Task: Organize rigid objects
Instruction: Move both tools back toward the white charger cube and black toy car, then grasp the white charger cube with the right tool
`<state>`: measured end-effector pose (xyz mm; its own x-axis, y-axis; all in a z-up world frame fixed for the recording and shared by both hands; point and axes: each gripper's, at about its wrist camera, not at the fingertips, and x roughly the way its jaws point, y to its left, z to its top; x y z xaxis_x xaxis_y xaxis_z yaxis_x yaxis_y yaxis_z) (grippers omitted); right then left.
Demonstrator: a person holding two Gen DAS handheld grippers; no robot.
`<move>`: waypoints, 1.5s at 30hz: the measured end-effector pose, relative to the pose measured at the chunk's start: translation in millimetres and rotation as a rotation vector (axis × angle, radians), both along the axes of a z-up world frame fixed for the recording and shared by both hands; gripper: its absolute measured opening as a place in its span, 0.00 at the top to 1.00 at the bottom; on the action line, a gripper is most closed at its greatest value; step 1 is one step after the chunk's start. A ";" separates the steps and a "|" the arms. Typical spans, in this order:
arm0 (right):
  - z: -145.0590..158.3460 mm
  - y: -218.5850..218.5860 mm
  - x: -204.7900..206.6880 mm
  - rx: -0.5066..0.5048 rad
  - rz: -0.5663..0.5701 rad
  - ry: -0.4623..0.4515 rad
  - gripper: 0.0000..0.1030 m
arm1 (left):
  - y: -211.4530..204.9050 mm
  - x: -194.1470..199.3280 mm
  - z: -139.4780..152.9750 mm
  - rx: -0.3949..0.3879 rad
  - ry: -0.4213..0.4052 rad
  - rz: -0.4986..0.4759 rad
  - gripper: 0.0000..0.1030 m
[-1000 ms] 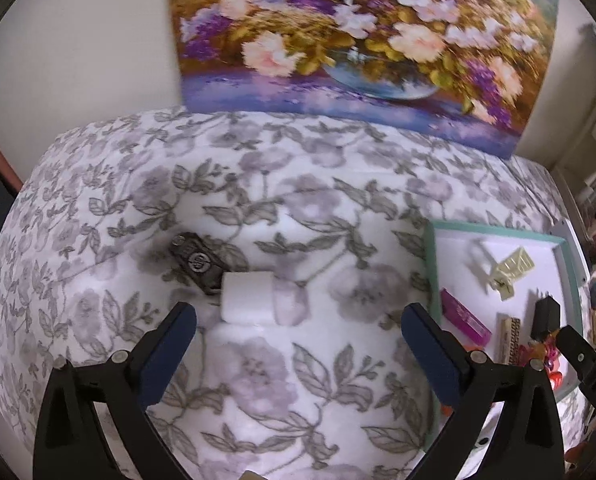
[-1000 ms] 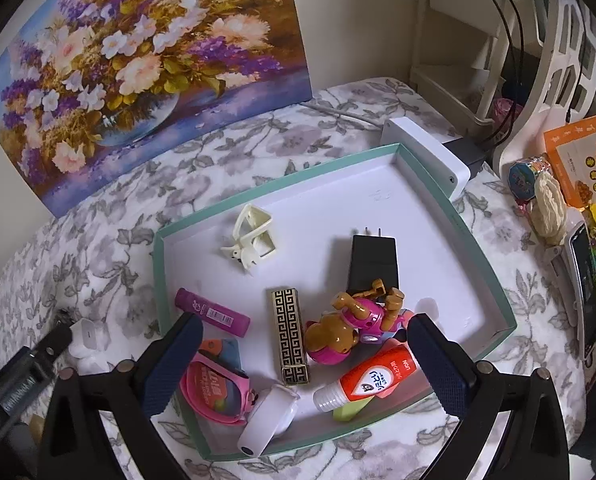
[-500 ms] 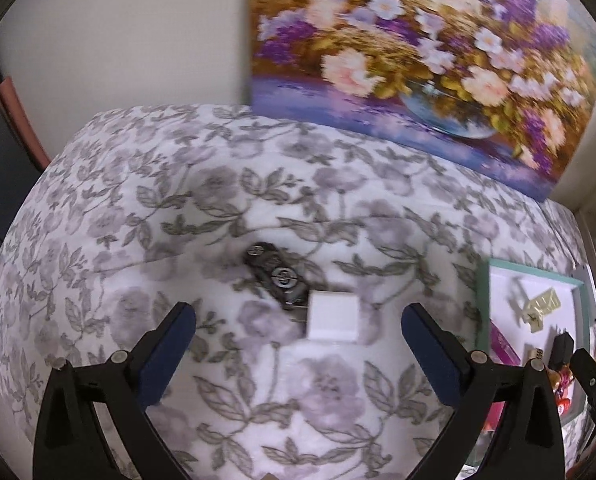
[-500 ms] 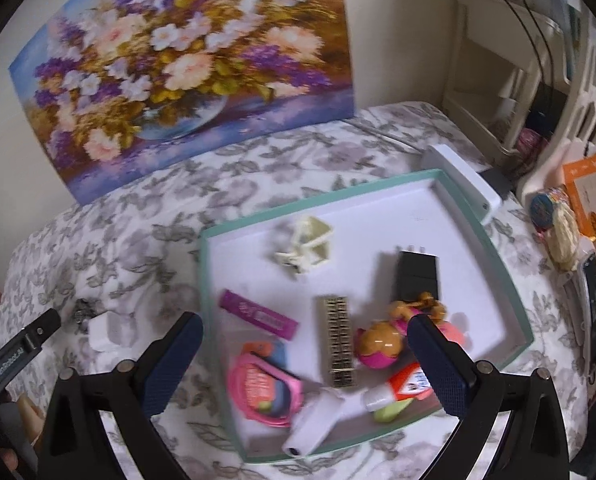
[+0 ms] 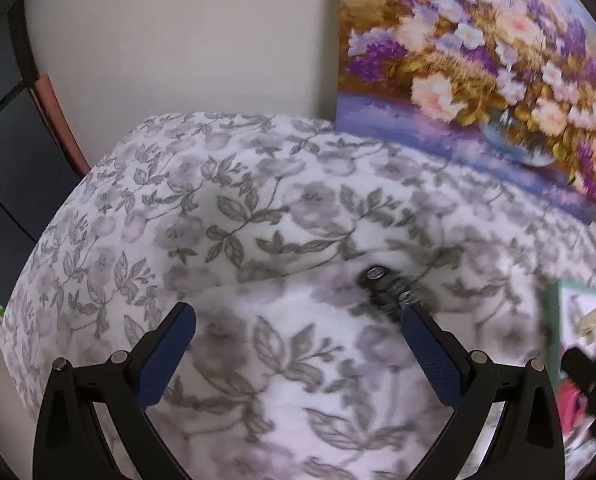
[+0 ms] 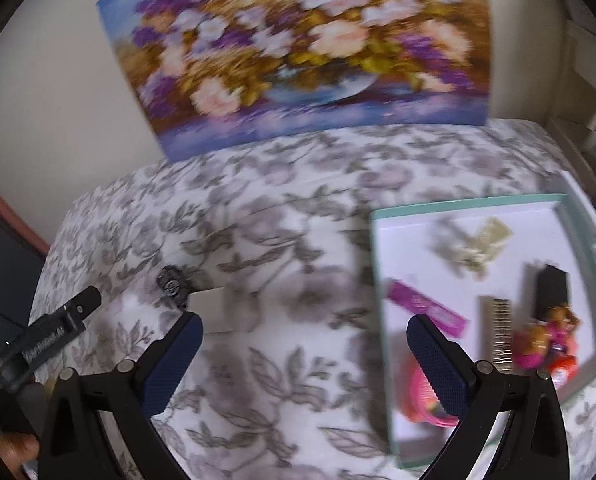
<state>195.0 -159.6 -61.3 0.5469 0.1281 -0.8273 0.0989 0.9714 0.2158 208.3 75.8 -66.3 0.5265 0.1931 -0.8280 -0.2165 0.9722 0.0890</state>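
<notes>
Your left gripper point(image 5: 298, 322) and right gripper point(image 6: 304, 332) both hang spread wide, holding nothing. The dark clip point(image 6: 173, 286) and white block point(image 6: 212, 310) touch on the floral cloth point(image 6: 282, 216), well left of the tray point(image 6: 382, 280).

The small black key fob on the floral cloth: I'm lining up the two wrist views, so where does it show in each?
Left wrist: the black key fob lies right of centre, just above the tip of the left gripper's right-hand finger.
Right wrist: it lies left of centre, beside a white block.
Shared landmark: the flower painting against the wall.
</notes>
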 end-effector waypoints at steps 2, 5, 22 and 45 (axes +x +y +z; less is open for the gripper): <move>-6.5 10.9 5.6 0.005 0.011 0.013 0.00 | 13.6 5.0 -21.6 -0.035 0.065 0.033 0.01; -19.3 27.6 15.9 0.003 0.037 0.041 0.00 | 23.8 8.6 -37.7 -0.089 0.081 0.045 0.01; -69.2 91.3 49.4 -0.065 0.138 0.094 0.00 | 44.6 26.6 -66.6 -0.118 0.143 0.076 0.01; -92.9 78.3 61.0 -0.099 0.121 0.104 0.01 | 31.5 36.8 -67.2 -0.212 0.141 0.025 0.01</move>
